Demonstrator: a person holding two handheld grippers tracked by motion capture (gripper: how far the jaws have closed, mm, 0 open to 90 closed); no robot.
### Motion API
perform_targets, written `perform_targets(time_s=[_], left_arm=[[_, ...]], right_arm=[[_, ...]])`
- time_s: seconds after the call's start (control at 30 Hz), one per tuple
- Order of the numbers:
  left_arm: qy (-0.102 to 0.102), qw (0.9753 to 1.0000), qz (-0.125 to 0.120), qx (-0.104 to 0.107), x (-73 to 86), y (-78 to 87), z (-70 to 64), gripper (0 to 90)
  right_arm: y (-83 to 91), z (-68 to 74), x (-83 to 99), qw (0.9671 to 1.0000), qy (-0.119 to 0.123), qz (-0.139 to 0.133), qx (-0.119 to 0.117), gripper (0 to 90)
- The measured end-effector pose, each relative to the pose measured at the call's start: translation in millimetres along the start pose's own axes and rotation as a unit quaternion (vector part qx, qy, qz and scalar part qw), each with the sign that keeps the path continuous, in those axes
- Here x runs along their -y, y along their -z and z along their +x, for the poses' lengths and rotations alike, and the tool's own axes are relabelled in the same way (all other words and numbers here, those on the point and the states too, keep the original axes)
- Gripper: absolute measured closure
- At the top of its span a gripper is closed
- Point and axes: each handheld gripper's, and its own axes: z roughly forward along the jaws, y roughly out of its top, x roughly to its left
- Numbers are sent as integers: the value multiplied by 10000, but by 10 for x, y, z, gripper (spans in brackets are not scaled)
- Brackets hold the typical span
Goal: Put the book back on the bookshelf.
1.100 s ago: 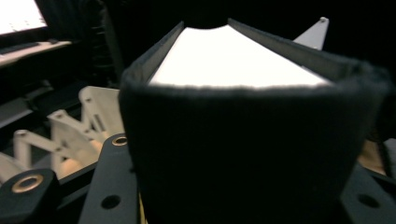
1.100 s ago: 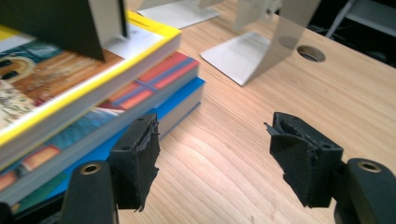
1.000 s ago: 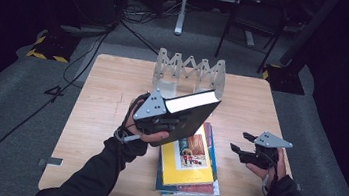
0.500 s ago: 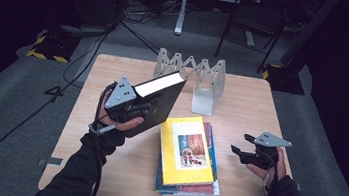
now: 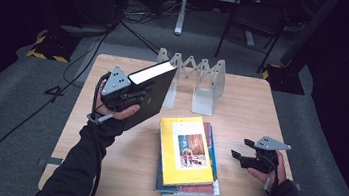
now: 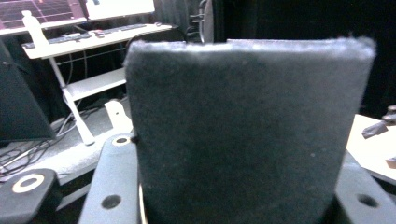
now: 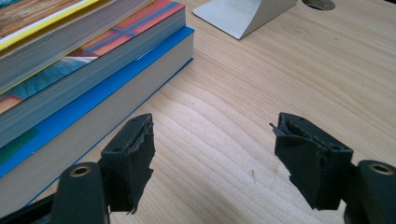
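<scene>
Over the table's left half, our left gripper [image 5: 130, 95] is clamped on a black book [image 5: 150, 92], held clear of the table [image 5: 248, 94] and tilted, its pale page edge turned up and toward the far edge. In the left gripper view the book's dark cover [image 6: 243, 130] sits tight between the jaws. We judge it stiff and fairly heavy, with a matt cover that should not slip; a hold near the spine seems safest. At the far edge stands a metal rack [image 5: 200, 78] with open slots. Near the front edge lies a stack [image 5: 188, 155] of books. By the right edge our right gripper [image 5: 246, 157] hovers, jaws apart and empty.
</scene>
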Motion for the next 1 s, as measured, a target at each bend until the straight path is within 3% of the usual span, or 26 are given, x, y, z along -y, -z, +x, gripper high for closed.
perform_targets(time_s=[0.13,0.27,0.57,0.8,1.0], left_arm=[[65,9999,-6,-83,0,-97,52,524],[95,9996,91,-231,1,-303,104,524],[57,9988,237,-424,62,-622,55,524],[151,9964,333,-769,182,-832,92,524],[329,9948,329,-911,269,-938,131,523]], right_arm=[[-13,11,0,10000,11,24,-11,292],[-21,15,2,10000,35,47,-7,293],[-8,4,15,10000,26,23,-15,297],[-9,8,15,10000,33,3,-21,297],[-10,2,17,10000,35,-7,-31,300]])
